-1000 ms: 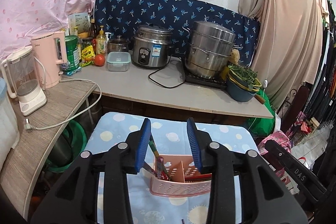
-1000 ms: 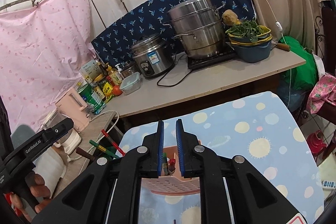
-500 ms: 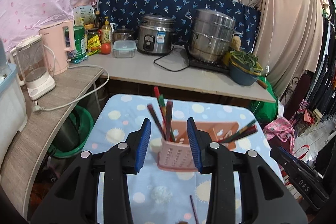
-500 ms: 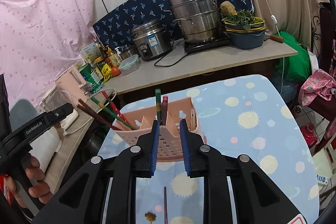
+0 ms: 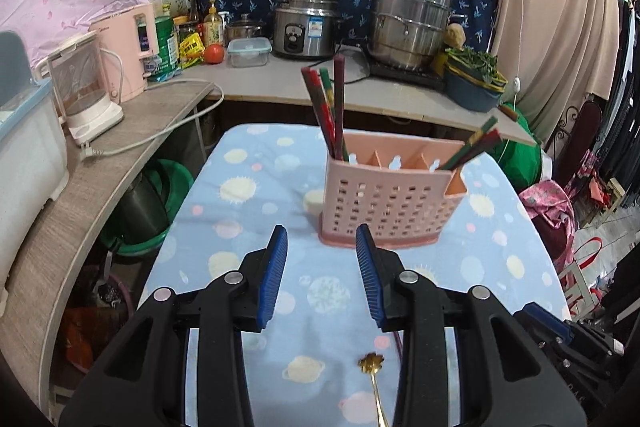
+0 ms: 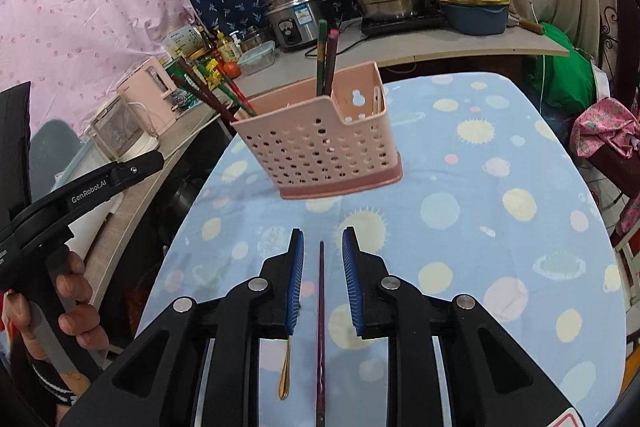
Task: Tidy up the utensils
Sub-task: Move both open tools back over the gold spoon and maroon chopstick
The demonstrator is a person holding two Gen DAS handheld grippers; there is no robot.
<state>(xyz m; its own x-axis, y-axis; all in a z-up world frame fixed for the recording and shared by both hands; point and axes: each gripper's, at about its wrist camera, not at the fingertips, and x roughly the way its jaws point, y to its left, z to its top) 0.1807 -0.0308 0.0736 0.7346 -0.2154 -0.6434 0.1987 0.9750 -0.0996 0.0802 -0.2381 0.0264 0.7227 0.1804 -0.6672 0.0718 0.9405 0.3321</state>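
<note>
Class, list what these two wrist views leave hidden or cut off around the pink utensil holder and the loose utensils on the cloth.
- Gold spoon: left wrist view, handle cut off by the bottom edge; right wrist view, its bowl is hidden behind the right tongs.
- Dark chopstick: right wrist view, near end runs off the bottom edge.
- Pink holder: both views, its perforated wall hides the chopsticks' lower ends.

**Caddy on the table, loose pieces in front**

The utensil caddy (image 5: 394, 201) stands on the table (image 5: 248, 211), chopsticks (image 5: 330, 111) upright in its end compartments. Nearer the cameras lie a single chopstick (image 6: 321, 311) and, left of it, a spoon (image 5: 374, 383). The counter (image 5: 280, 83) runs behind.
</note>
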